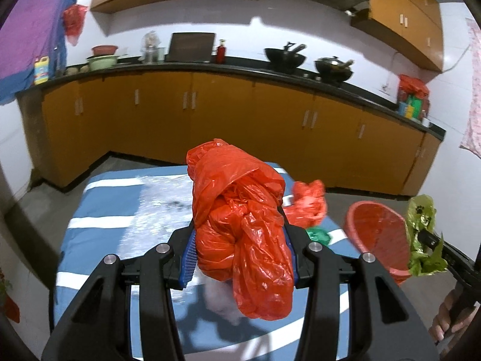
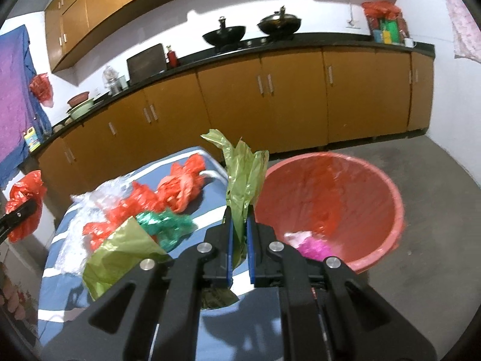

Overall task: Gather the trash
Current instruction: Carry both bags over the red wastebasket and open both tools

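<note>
Left hand-held gripper (image 1: 239, 252) clamps a crinkly, bunched red plastic bag (image 1: 240, 225) above the striped bench (image 1: 99, 210); the right hand-held gripper (image 2: 239, 237) pinches a thin olive-green bag (image 2: 243, 177) beside the smooth red plastic basin (image 2: 384, 186). Slick film could slip loose, or drape over the rim rather than drop in.

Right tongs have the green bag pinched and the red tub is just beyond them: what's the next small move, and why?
Probably carry the right tongs forward over the red tub before opening. The green bag is clamped between the pads but sits at the tub's near rim, partly over the striped table, so releasing now could miss.
</note>
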Available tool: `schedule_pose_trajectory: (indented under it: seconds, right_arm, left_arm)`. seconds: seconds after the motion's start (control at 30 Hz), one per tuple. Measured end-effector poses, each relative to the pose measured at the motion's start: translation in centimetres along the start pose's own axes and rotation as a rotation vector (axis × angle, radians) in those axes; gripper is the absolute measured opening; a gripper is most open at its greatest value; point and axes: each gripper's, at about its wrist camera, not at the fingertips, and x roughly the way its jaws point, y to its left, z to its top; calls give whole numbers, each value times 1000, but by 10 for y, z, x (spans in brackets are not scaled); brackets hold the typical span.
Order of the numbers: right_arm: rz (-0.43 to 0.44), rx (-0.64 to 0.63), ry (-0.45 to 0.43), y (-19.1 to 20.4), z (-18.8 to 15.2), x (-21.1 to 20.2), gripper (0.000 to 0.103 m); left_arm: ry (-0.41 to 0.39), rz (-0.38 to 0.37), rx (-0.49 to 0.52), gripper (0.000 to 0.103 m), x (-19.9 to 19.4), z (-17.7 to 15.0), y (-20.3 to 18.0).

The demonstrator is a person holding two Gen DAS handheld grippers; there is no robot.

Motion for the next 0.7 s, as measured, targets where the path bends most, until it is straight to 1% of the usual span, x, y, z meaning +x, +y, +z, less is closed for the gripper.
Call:
schedule_pose_trajectory:
  seconds: [0.33,0.57,0.7]
  right_arm:
    - [-84,20,-47,-45,18,-9,9]
    - [-135,34,-60,-71,24,-8,9]
    - [-158,37,-61,-84,25,-6,9]
  left_arm:
    - [-4,-116,34,47,11,6,-63]
    - [17,-193,76,47,24,3,-109]
    - [31,-222,94,47,33,1,-130]
